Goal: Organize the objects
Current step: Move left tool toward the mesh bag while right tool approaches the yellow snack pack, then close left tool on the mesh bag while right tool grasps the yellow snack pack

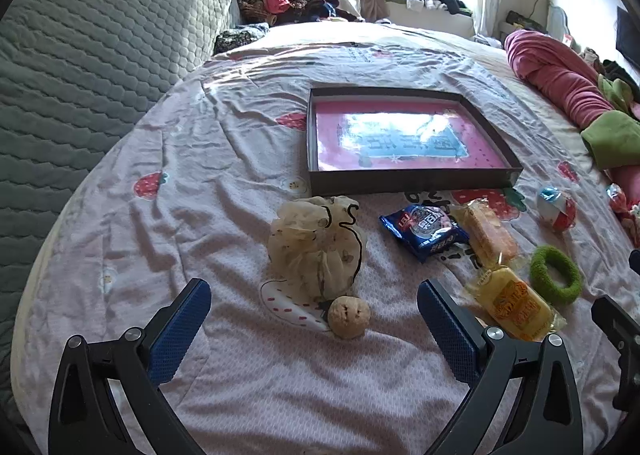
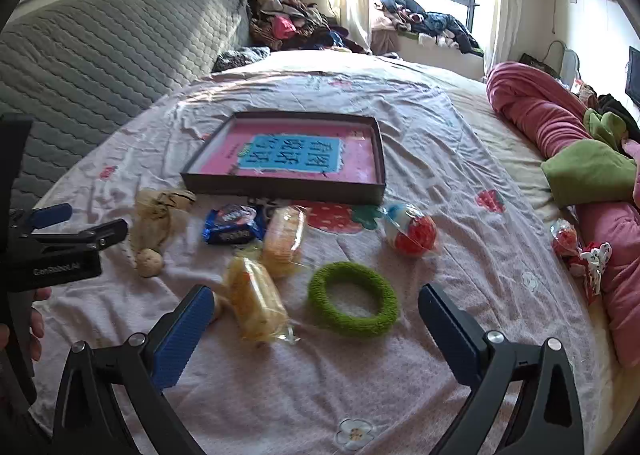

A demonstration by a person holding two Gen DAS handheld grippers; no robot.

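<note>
Snacks and small toys lie scattered on a strawberry-print bedsheet (image 2: 460,159) in front of a shallow dark box tray (image 1: 412,179) with a pink book inside. Left gripper (image 1: 314,301) hovers with its fingers spread wide and empty over a cream mesh scrunchie (image 1: 316,241) and a small round tan ball (image 1: 349,317). Right gripper (image 2: 316,307) is likewise wide apart and holds nothing, above a yellow wrapped cake (image 2: 256,301) and a green fuzzy ring (image 2: 353,298). A blue cookie packet (image 2: 234,223) and a wrapped egg-shaped toy (image 2: 411,229) lie nearer the tray.

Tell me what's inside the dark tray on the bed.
The tray holds only a pink sheet with a blue label, lying flat on its bottom. Whatever is under that sheet is covered. The snacks lie outside, in front.
</note>
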